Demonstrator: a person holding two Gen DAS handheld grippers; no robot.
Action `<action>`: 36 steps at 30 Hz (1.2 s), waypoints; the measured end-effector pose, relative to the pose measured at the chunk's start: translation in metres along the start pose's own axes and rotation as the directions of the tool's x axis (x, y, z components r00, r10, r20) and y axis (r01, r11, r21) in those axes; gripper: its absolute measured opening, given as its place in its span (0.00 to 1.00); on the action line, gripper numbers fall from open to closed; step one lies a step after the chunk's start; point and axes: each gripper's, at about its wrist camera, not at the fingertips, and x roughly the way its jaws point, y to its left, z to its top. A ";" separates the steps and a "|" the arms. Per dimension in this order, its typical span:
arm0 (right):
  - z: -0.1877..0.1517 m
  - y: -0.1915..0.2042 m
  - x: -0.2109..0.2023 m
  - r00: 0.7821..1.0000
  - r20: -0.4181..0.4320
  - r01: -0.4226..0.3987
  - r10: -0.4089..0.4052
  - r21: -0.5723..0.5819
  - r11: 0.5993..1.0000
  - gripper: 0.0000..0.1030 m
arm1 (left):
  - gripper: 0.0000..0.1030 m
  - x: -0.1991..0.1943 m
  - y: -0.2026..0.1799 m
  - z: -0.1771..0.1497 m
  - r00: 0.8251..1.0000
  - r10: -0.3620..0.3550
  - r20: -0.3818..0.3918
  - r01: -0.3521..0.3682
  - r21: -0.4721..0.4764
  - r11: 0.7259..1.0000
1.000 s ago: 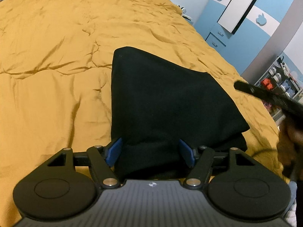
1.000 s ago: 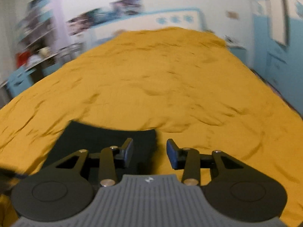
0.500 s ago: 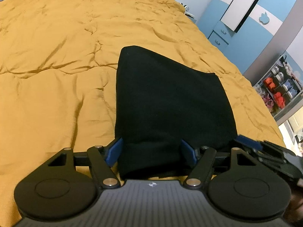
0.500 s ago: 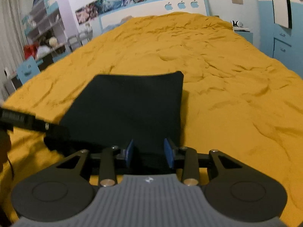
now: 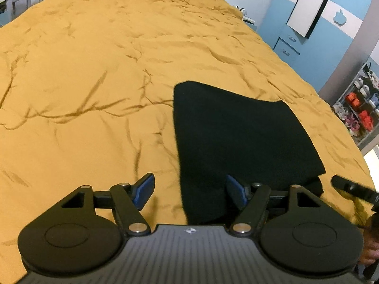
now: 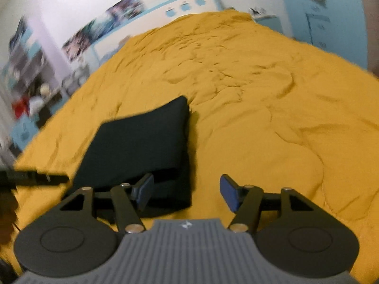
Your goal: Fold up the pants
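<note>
The black pants (image 5: 239, 142) lie folded into a compact, layered rectangle on the mustard-yellow bedspread (image 5: 94, 82), near its close edge. No readable writing shows; only apple shapes on the blue wardrobe (image 5: 338, 16). The left gripper (image 5: 189, 190) tilts down over the stack's near left corner, fingers spread wide, gripping nothing. The right gripper (image 6: 187, 193), jaws just opening, straddles the near right corner without pinching it.

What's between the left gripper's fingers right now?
Left wrist view: the left gripper is open, with bare bedspread on one side of the gap and the near edge of the folded pants on the other, ungripped.
</note>
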 end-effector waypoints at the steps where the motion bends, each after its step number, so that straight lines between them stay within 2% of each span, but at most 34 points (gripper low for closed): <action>1: 0.003 -0.004 0.001 1.000 0.001 -0.012 0.012 0.033 0.999 0.57 | 0.79 0.000 0.001 0.002 1.000 0.003 0.002 -0.003 0.002 1.000; 4: 0.010 -0.011 0.006 0.999 -0.006 -0.053 0.054 0.108 0.993 0.58 | 0.79 0.003 0.002 0.007 1.000 0.008 0.002 -0.008 0.012 1.000; 9: 0.018 -0.016 0.029 0.987 -0.086 -0.120 0.138 0.190 0.974 0.62 | 0.80 0.013 0.001 0.015 1.000 0.015 -0.006 -0.014 0.037 0.999; 11: 0.023 -0.016 0.041 0.984 -0.108 -0.121 0.144 0.193 0.974 0.62 | 0.80 0.021 0.002 0.020 1.000 -0.009 -0.023 0.010 0.028 1.000; 14: 0.034 -0.020 0.055 0.978 -0.129 -0.136 0.166 0.214 0.967 0.62 | 0.80 0.033 0.008 0.026 0.995 -0.083 -0.053 0.083 -0.007 0.997; 16: 0.040 -0.024 0.066 0.971 -0.148 -0.152 0.189 0.231 0.961 0.64 | 0.80 0.041 0.009 0.028 0.993 -0.100 -0.066 0.099 -0.008 0.995; 19: 0.047 -0.027 0.085 0.952 -0.191 -0.189 0.238 0.245 0.951 0.66 | 0.80 0.053 0.008 0.031 0.989 -0.119 -0.083 0.120 -0.002 0.993; 21: 0.050 -0.027 0.098 0.939 -0.221 -0.212 0.265 0.235 0.948 0.66 | 0.81 0.061 0.012 0.032 0.982 -0.161 -0.094 0.159 -0.027 0.987; 23: 0.050 -0.027 0.111 0.918 -0.249 -0.252 0.308 0.234 0.939 0.67 | 0.82 0.073 0.019 0.033 0.968 -0.224 -0.109 0.215 -0.093 0.972; 26: 0.050 -0.032 0.129 0.901 -0.273 -0.266 0.339 0.270 0.925 0.67 | 0.86 0.087 0.030 0.031 0.950 -0.291 -0.116 0.266 -0.192 0.945; 36: 0.047 -0.027 0.159 0.840 -0.305 -0.355 0.449 0.317 0.879 0.65 | 0.92 0.109 0.034 0.036 0.928 -0.356 -0.112 0.320 -0.252 0.913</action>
